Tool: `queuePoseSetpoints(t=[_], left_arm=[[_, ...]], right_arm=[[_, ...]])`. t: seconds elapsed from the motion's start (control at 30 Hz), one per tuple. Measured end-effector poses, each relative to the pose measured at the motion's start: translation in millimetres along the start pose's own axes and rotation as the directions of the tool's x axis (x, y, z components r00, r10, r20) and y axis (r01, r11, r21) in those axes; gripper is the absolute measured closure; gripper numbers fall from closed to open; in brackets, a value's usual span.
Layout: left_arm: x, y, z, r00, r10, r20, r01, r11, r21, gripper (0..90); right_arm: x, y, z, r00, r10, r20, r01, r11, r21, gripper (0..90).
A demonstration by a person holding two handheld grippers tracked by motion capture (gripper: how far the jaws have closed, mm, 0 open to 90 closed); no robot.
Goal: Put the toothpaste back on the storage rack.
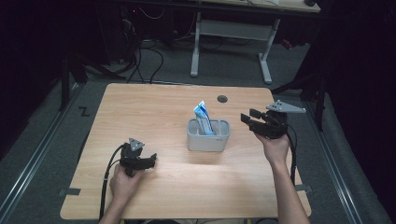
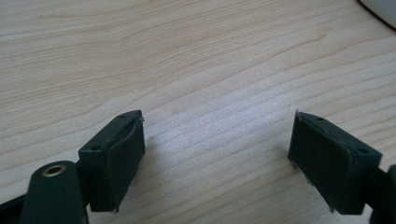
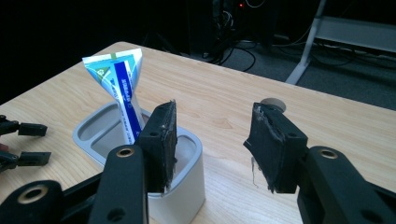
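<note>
With both grippers released, the light, pliable tube (image 1: 203,117) in the holder (image 1: 208,141) likely grips best at its crimped top.

Blue-white tube (image 1: 203,117) upright in grey holder (image 1: 208,142)

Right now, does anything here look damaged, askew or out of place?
The right gripper has worn fingers: the pad edges look frayed, with a thread hanging. The toothpaste tube leans in the grey holder, not upright. Nothing is spilled.
</note>
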State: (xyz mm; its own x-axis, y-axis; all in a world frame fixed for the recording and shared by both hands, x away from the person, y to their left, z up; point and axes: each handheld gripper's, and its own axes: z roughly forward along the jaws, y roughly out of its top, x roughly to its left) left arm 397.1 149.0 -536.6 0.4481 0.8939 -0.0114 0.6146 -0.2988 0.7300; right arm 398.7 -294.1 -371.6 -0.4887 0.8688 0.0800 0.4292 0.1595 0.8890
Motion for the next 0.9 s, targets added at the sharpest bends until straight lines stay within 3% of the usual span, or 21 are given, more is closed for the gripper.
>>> queuePoseSetpoints(t=[0.6, 0.9], left_arm=[[0.0, 0.0, 0.0, 1.0, 0.0, 0.0, 0.0, 1.0, 0.0, 18.7], [0.0, 0.0, 0.0, 1.0, 0.0, 0.0, 0.0, 1.0, 0.0, 18.7]], right_arm=[[-9.2, -15.6, -20.5, 0.9996, 0.02, 0.021, -0.02, 1.0, 0.001, 51.3], [-15.5, -27.0, -22.5, 0.9984, 0.043, 0.038, -0.043, 0.999, 0.004, 51.3]])
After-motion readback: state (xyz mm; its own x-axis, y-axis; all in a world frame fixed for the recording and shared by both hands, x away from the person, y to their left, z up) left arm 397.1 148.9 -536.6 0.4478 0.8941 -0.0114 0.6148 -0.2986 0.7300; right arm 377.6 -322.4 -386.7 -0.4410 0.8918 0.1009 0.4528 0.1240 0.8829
